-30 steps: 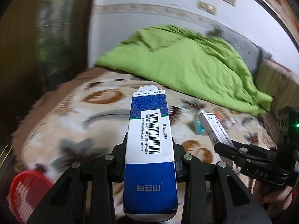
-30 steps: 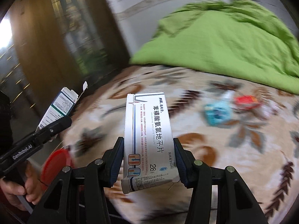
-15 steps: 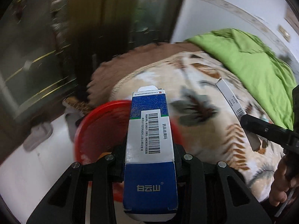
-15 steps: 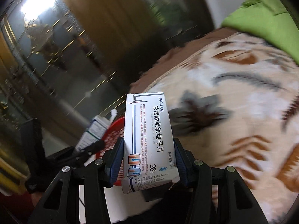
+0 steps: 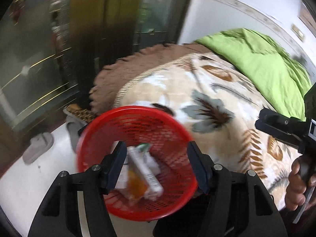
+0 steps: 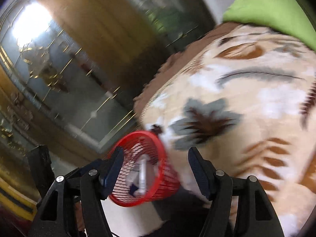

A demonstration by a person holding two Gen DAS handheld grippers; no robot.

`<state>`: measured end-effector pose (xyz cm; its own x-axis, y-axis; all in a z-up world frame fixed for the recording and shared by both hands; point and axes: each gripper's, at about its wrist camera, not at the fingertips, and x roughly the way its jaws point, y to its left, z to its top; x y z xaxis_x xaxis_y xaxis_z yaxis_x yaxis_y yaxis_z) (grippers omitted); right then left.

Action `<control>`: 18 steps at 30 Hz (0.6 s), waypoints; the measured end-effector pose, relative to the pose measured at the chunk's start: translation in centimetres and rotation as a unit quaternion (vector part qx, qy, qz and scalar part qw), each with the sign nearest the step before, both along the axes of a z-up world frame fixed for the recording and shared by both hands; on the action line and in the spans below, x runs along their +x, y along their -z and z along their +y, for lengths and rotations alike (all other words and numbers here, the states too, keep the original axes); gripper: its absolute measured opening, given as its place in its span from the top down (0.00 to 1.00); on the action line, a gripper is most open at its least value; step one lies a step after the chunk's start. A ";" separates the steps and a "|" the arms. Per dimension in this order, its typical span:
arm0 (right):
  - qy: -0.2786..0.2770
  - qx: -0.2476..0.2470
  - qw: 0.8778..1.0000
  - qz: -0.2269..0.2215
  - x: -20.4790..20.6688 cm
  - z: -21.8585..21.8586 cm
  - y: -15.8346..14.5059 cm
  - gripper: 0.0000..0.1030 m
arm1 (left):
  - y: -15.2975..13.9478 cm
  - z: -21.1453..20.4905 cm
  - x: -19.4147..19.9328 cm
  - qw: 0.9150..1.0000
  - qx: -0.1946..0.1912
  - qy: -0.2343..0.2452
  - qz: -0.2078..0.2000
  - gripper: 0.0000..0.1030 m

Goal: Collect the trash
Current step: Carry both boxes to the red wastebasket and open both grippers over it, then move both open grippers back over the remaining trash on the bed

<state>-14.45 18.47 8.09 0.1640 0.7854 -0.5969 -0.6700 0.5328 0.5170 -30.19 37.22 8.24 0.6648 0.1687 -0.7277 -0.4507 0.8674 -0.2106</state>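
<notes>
We held our left gripper (image 5: 157, 165) directly over the red mesh basket (image 5: 118, 118), its jaws spread wide apart with nothing between them. Our right gripper (image 6: 156, 169) was also above the basket, a little off to one side, and its jaws stood apart and empty too.

We judged 2 risks from here. First, the basket sat on the pale floor (image 5: 29, 177) right against the edge of the bed, so a low swing of either gripper back toward the patterned blanket (image 5: 217, 90) could clip the rim and tip it, spilling what had been collected. Second, both views were smeared by motion, and a fast turn could bring the 2 grippers into each other, since the right one's body and the hand (image 5: 298, 181) holding it sat close by in the left view.

As for the container, the trash lay inside the basket: a long white carton (image 5: 144, 169) rested at a slant across the bottom, with something orange (image 5: 136, 185) beside it and other pale scraps underneath that were too blurred for us to name. From the right view we could make out a white box (image 6: 143, 175) standing roughly on end and a dark blue patch (image 6: 134, 188) low in the basket. Whether more trash remained on the bed, we could not tell, as most of it was out of view. A grey slipper (image 5: 37, 146) lay on the floor near the basket.
</notes>
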 end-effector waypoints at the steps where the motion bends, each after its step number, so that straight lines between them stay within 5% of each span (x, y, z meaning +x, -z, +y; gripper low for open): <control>1: 0.018 -0.009 1.000 -0.013 0.0 -1.4 -0.2 0.30 | 0.0 -0.9 0.7 1.000 0.003 0.015 -0.001 0.39; 7: 0.113 -0.056 0.990 -0.062 -0.1 -9.1 -1.1 0.30 | -0.3 -7.1 4.8 0.993 0.015 0.119 0.000 0.39; 18: 0.265 -0.080 0.958 -0.072 1.5 -21.3 -1.1 0.30 | -3.3 -16.7 9.7 0.967 0.058 0.248 -0.024 0.39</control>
